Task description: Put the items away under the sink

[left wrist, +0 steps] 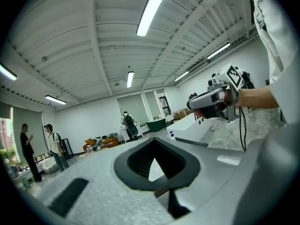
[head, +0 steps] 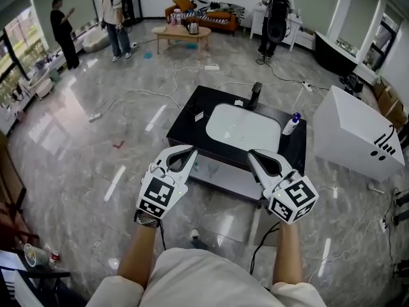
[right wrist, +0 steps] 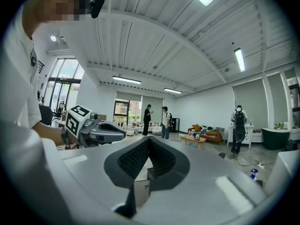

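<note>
A white basin [head: 243, 128] sits in a black counter [head: 184, 130], blue-capped bottle [head: 291, 125] beside.

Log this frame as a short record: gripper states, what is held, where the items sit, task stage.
Left gripper: shut, empty
Right gripper: shut, empty
Position: both short of the black sink cabinet with white basin, touching nothing
Counter item: white bottle with blue cap, standing right of basin
Shelf under sink: contents unclear
Stage: nothing picked up yet
</note>
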`<state>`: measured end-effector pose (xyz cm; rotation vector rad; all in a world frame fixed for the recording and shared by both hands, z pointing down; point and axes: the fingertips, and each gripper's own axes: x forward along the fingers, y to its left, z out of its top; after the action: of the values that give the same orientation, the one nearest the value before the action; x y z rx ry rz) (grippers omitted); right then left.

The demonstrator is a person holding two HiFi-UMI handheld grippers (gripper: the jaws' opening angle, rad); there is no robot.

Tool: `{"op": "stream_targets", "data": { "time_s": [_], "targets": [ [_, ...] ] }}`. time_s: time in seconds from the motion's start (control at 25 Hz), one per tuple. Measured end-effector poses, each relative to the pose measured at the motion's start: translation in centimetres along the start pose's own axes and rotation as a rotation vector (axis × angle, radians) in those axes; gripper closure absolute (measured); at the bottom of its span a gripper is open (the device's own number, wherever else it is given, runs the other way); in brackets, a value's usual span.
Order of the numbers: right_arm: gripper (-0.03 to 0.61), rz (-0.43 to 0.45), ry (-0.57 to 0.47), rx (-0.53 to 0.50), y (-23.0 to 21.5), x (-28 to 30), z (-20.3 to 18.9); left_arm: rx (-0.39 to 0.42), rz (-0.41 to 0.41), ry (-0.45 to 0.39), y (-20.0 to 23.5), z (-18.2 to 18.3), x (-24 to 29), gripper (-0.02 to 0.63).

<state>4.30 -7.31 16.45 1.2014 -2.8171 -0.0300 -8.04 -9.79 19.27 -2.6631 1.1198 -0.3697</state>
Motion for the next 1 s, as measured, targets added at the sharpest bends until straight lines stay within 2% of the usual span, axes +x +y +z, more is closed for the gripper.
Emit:
{"op": "stream_targets", "data": {
  "time_s": [0.24, 0.44, 0.56, 0.88, 1.0],
  "targets": [
    [0.571, -0.025, 0.031, -0.002, -1.7, 3.5, -1.2, -0.012, -0.002, 0.010, 3.2, -1.7, 1.8, 0.611],
    [0.571, 0.031, 0.042, 0.025, -1.7, 6.6, -1.3, -0.016, -0.013, 0.015, 5.9, -2.7, 3.1, 0.611],
    [0.571, 0.035, 0.043, 0.021, -2.0, 8.3, -1.5, -0.022, -0.021, 0.020, 7.3, -3.4, 3.9, 0.611],
    [0.571, -0.060, 0.011, 0.068, -4.6, 11.1, -2.0, -0.036, -0.029, 0.033, 10.6, -5.7, 5.8, 0.611],
    [0.571, -0.065, 0.028, 0.072, -5.2, 11.7, -2.7, -0.054, -0.020, 0.043, 11.3, -6.5, 6.4, 0.611]
  ]
}}
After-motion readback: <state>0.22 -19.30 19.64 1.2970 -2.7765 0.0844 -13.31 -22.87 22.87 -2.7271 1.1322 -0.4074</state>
